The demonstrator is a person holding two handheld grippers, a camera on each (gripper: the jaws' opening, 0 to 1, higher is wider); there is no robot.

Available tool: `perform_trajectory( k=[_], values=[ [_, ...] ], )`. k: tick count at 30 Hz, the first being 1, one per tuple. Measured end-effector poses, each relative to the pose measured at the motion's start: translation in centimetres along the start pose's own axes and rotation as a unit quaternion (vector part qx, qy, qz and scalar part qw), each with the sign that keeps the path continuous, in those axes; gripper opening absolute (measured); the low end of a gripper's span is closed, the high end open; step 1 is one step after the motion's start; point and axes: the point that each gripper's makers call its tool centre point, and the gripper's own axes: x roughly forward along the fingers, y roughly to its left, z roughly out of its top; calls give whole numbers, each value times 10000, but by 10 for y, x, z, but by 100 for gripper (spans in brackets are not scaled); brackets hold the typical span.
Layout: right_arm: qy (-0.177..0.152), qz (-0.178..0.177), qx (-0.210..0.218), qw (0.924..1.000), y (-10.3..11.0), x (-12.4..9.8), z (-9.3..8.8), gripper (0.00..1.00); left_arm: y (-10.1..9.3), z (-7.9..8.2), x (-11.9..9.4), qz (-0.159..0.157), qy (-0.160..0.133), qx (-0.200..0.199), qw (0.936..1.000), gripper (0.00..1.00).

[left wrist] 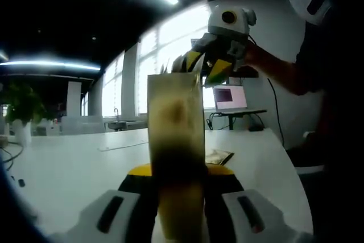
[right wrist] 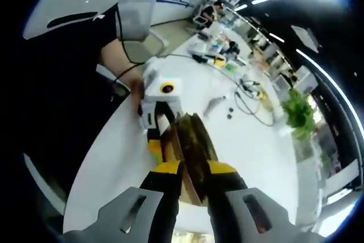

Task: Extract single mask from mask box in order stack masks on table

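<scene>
Mask box (left wrist: 175, 140) clamped between both tools, contents unseen.

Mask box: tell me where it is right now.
The mask box is held up above the white table, pinched between both hand-held grippers: the left one grips one end, the right one the opposite end.

Our left tongs (left wrist: 181, 197) have pale grey jaws with dark oval slots, a black body and yellow tips. Our right tongs (right wrist: 193, 197) match them: grey slotted jaws, black and yellow ahead. We wear a dark short sleeve (right wrist: 68, 55).
</scene>
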Motion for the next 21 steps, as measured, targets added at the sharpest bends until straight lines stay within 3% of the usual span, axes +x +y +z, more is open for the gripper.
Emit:
perform_trajectory(
  k=[14,21],
  values=[
    [45,41,-64,10000,1,0,-1,10,0,0,0,-3,1,2,10000,33],
    [225,197,-201,9994,-6,3,-1,6,0,0,0,2,2,-2,10000,33]
  ],
)
